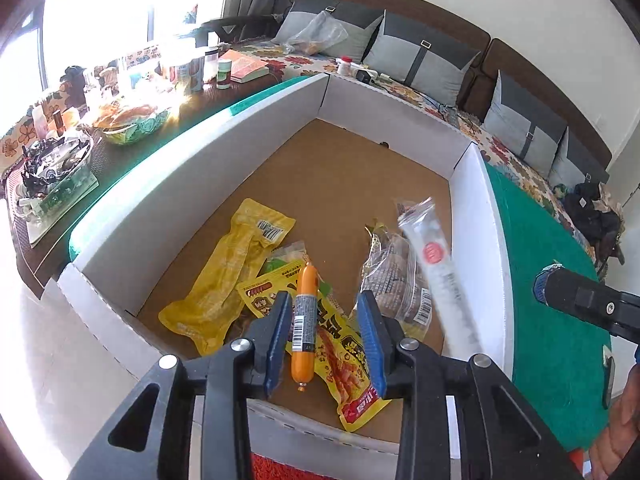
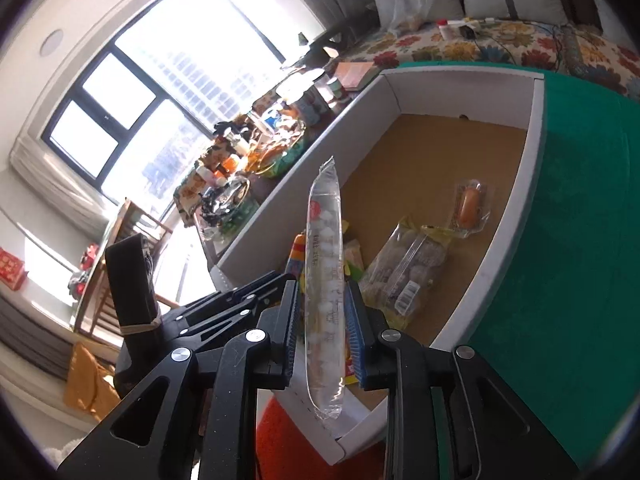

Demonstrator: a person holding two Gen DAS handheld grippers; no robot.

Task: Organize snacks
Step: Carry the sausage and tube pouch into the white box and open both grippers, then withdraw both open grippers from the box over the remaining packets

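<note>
While our left gripper [image 1: 326, 334] stands part open, the orange sausage [image 1: 304, 326] loose between its pads above the box [image 1: 168, 184], our right gripper [image 2: 322, 338] holds the clear tube [image 2: 325, 292] lengthwise, pointing boxward.

Green cloth [image 1: 548, 280] covers the table. A sofa with a floral cover [image 1: 404, 88] carries grey cushions [image 1: 424, 60] and a clear plastic bag [image 1: 320, 34]. A cluttered side table [image 1: 120, 120] holds a glass bowl [image 1: 132, 124], jars and a book [image 1: 246, 66]. A window [image 2: 132, 92] stands behind.
</note>
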